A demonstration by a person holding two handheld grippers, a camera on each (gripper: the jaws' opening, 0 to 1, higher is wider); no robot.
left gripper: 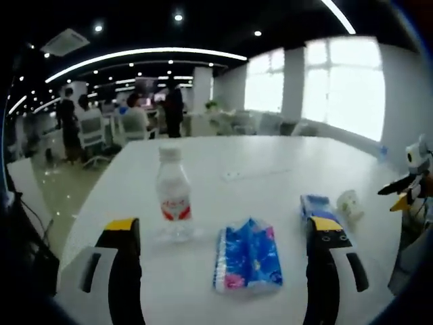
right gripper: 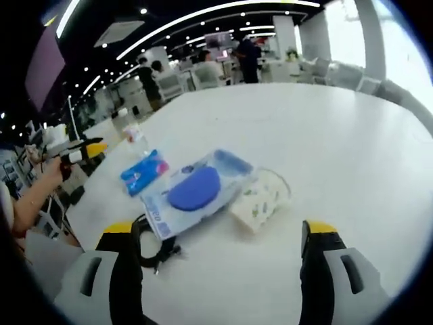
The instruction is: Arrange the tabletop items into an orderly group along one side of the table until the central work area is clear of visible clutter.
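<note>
Tabletop (left gripper: pixel 270 159): white, rounded at its corners, in an open office lit by ceiling strips; people stand and sit beyond its far edge.
Left gripper (left gripper: pixel 223 233): seen in the left gripper view — yellow-tipped black fingers (left gripper: pixel 122 237) spread wide, released, grasping nothing; they hang over the near edge of the tabletop.
Water bottle (left gripper: pixel 173 193): clear plastic, white cap, red label; upright near the near edge, just ahead of the left-hand finger and apart from it.
Blue tissue pack (left gripper: pixel 247 256): flat, blue with pink print; just beside the bottle, between the two fingers, untouched.
Blue packet (left gripper: pixel 315 205): at the tip of the right-hand finger, partly hidden by it; contact cannot be told.
Small white pouch (left gripper: pixel 350 203): near the side edge, just beside the blue packet.
Right gripper (right gripper: pixel 220 233): in the right gripper view — fingers (right gripper: pixel 318 237) likewise wide apart and empty, over the tabletop edge.
Right-view cluster: the blue packet with a round blue pad inside, and the small white pouch touching its side; a black cable (right gripper: pixel 157 247) lies at the packet's near corner.
Farther along that edge: the tissue pack, then the bottle; the left gripper is held by a hand (right gripper: pixel 51 169) beyond the corner.
</note>
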